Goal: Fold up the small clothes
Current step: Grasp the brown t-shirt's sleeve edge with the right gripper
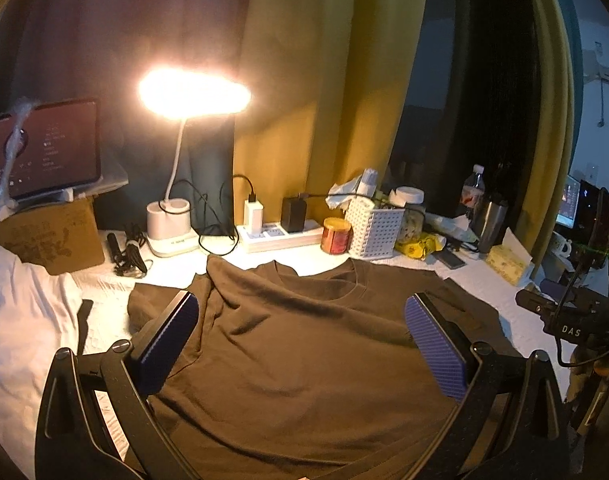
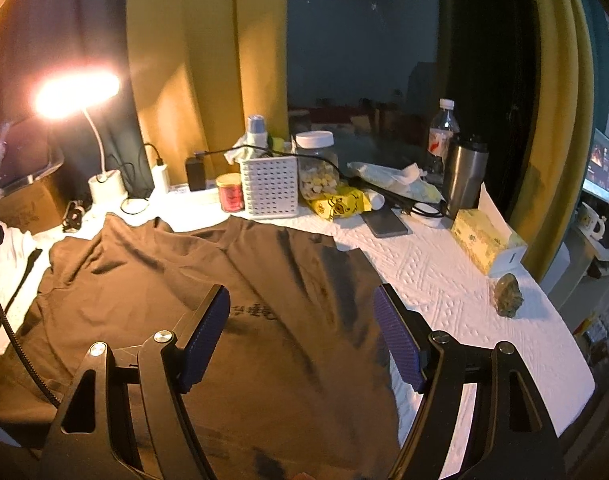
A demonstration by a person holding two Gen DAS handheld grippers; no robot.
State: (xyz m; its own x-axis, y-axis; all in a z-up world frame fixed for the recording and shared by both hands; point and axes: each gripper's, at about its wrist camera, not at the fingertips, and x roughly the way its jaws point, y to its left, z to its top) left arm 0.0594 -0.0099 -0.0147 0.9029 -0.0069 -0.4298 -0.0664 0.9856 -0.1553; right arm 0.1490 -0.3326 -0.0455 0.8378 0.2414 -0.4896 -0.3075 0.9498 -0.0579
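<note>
Two grippers hang over the work with their jaws spread wide and nothing between the blue ribbed pads: the left gripper (image 1: 300, 320) sits above the chest of a dark brown T-shirt (image 1: 296, 344), and the right gripper (image 2: 300, 316) sits above the same shirt's right half, its right finger (image 2: 396, 344) over the cloth's edge where it meets the white quilted table cover (image 2: 444, 280). Neither pair of pads touches fabric as far as the views show. The shirt lies spread flat and rumpled, neckline toward 12 o'clock in the left wrist view, one sleeve reaching out at 9 o'clock; faint dark print shows on it just ahead of the right gripper's left finger. Beyond the collar, at 12 o'clock, stand a red tin (image 1: 335, 236) and a white perforated basket (image 1: 374, 232) side by side, touching or nearly so. At 11 o'clock a lit desk lamp (image 1: 194, 94) glares over a power strip (image 1: 280, 236) with chargers plugged in. At 2 o'clock in the right wrist view a steel tumbler (image 2: 462, 174) stands near a tissue box (image 2: 484, 240), and a small greenish lump (image 2: 508, 290) lies alone on the cover at 3 o'clock.
</note>
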